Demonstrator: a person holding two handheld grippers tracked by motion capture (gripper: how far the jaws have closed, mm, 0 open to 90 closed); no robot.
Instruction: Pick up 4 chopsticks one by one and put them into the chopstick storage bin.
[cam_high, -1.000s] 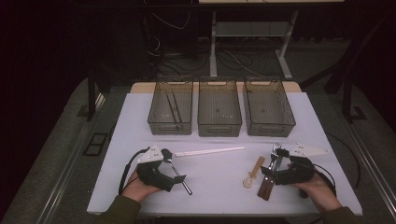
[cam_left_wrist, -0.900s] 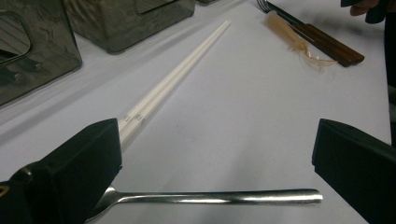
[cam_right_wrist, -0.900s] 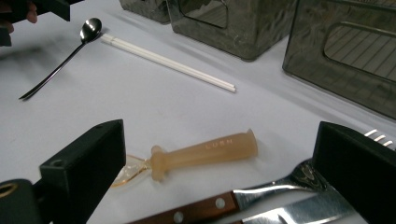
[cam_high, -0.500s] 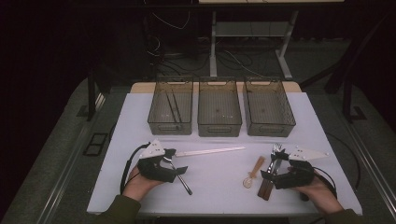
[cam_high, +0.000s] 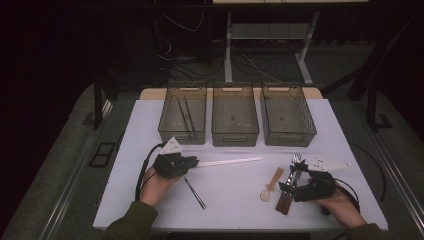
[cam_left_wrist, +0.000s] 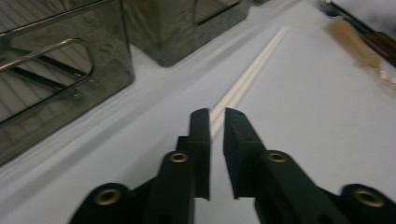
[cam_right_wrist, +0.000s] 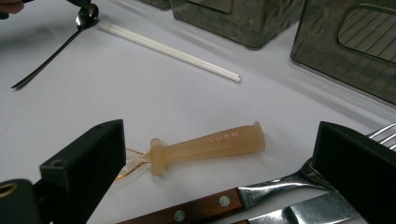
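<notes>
A pair of white chopsticks (cam_high: 227, 162) lies across the middle of the white table (cam_high: 150, 125). My left gripper (cam_high: 191, 162) is at their left end. In the left gripper view the jaws have just been closing, and my left gripper (cam_left_wrist: 216, 122) now pinches the near end of the white chopsticks (cam_left_wrist: 254, 70). A metal spoon (cam_high: 194, 192) lies just below that hand. My right gripper (cam_high: 287, 187) rests at the front right, jaws wide open. In the right gripper view my right gripper (cam_right_wrist: 219, 172) straddles an amber plastic spoon (cam_right_wrist: 210, 144) and a wood-handled utensil (cam_right_wrist: 201, 207) without touching either.
Three dark mesh bins (cam_high: 182, 112), (cam_high: 235, 112), (cam_high: 287, 112) stand in a row at the back of the table; the left one holds thin dark sticks. A fork (cam_high: 296, 161) and wood-handled cutlery (cam_high: 285, 200) lie by the right hand.
My left gripper moved away from the metal spoon, toward the bins, to the left end of the white chopsticks, and its jaws closed. The right gripper stayed put.
</notes>
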